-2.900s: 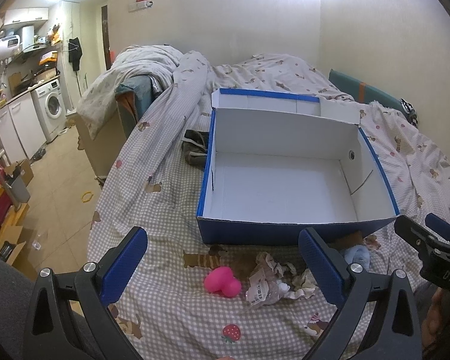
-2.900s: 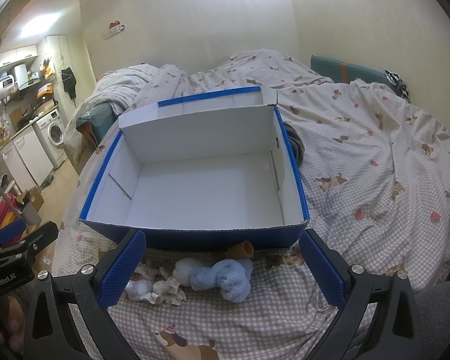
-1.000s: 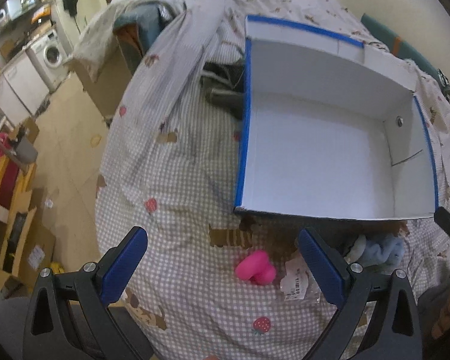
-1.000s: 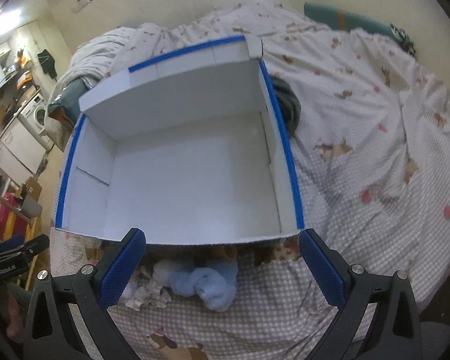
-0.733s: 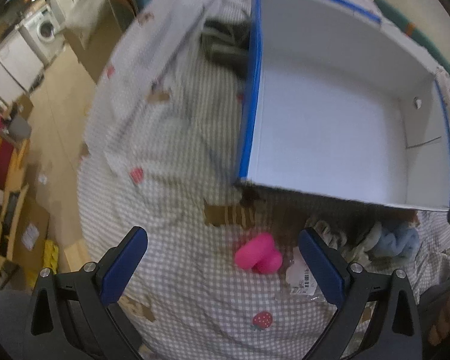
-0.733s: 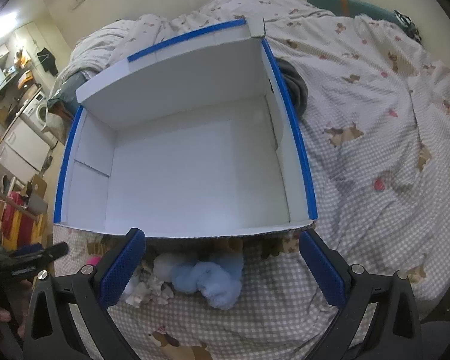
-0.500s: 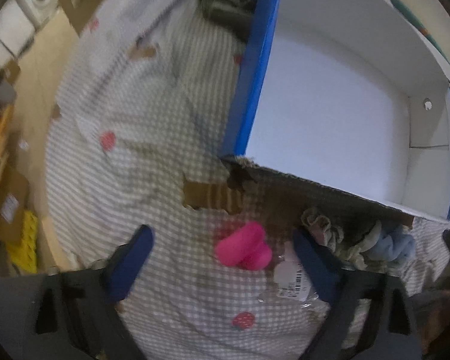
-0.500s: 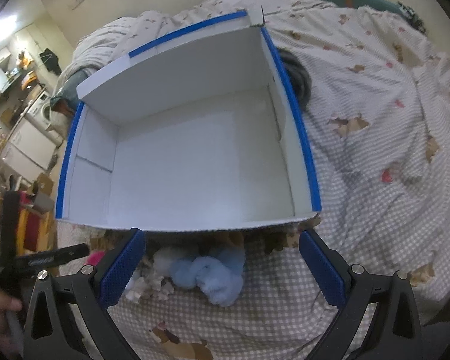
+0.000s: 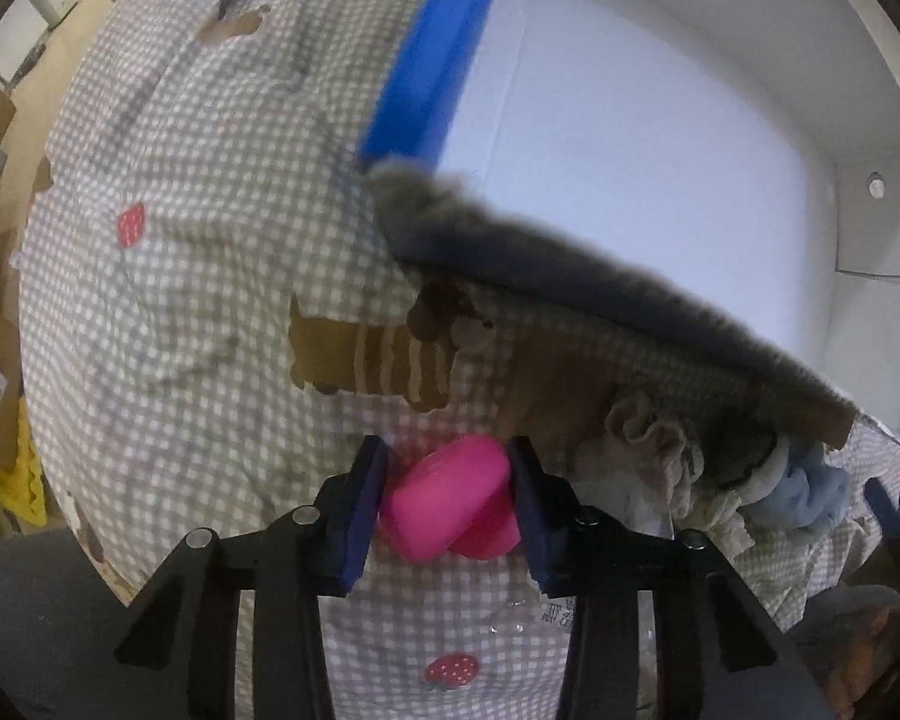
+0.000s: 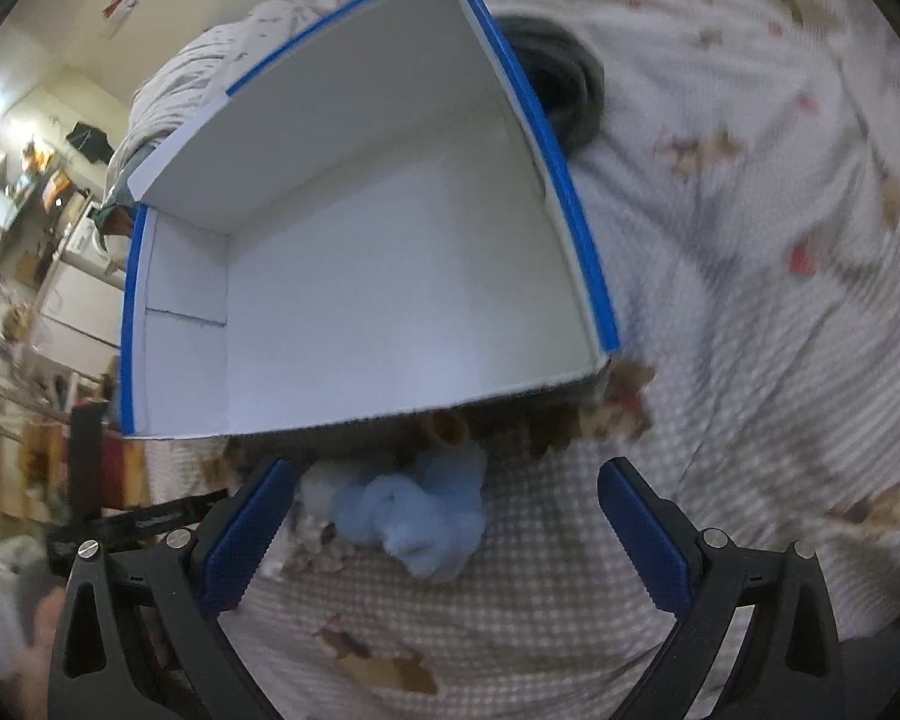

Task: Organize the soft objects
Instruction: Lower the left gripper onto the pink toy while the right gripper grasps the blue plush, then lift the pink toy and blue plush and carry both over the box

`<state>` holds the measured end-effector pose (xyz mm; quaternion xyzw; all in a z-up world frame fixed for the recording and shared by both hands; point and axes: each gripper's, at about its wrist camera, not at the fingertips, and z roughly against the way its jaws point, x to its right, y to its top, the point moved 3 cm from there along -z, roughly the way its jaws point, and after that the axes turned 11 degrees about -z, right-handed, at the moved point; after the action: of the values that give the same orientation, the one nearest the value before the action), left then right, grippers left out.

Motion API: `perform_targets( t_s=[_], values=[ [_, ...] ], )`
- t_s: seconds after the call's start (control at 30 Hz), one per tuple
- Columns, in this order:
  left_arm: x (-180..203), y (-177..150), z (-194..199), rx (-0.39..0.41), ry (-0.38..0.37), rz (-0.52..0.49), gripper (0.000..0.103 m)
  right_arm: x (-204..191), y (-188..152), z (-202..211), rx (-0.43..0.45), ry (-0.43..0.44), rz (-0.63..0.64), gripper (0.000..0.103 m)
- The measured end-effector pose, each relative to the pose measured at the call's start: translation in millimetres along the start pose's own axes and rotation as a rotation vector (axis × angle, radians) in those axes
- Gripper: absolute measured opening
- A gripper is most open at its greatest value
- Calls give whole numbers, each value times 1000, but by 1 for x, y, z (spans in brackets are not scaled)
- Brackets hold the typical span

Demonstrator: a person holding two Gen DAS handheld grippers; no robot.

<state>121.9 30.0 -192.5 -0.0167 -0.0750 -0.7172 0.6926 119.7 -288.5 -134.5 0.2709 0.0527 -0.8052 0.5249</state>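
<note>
The pink soft toy (image 9: 450, 501) lies on the checked bed cover (image 9: 210, 312), just in front of the blue-edged white box (image 9: 630, 120), whose white inside shows nothing in it; the left gripper (image 9: 450, 504) points straight down, its jaws have just been closing and its blue pads press the toy from both sides; the right gripper (image 10: 444, 531) tilts downward, released, above the light-blue cloth bundle (image 10: 414, 510) beside the box's near wall.

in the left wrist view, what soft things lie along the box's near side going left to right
pink toy between the left claw's fingers → crumpled beige cloth → light blue cloth
</note>
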Motion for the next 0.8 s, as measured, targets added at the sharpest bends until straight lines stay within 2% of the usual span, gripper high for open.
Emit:
perform_targets(
  t_s=[0.03,0.13,0.3,0.4,0.43,0.47,0.6,0.63,0.7,0.8],
  values=[
    [-1,-2,-2,-4,-4,7,37,1,0,-4,-24,20,-18,103],
    [-3,-6,-3,12,-7,4,37,0,-3,-14,-72,33,-29,94],
    [-1,-8,18,50,-16,-27,37,-13,-10,-43,-161,17,-17,93],
    [-5,-12,27,75,0,-28,37,-23,-15,-61,-172,-42,20,90],
    [-6,-6,48,80,0,-29,37,-26,-16,-67,-172,-68,35,86],
    [-7,-6,52,94,6,-35,37,-27,-18,-74,-183,-88,45,76],
    [-5,-5,71,132,27,-59,37,-31,-27,-84,-211,-74,46,51],
    [-7,-5,73,135,26,-58,37,-32,-29,-83,-207,-73,55,49],
    [-1,-5,83,145,31,-59,37,-32,-33,-80,-203,-60,61,37],
    [4,-1,85,156,34,-68,37,-32,-36,-74,-188,-57,82,28]
  ],
)
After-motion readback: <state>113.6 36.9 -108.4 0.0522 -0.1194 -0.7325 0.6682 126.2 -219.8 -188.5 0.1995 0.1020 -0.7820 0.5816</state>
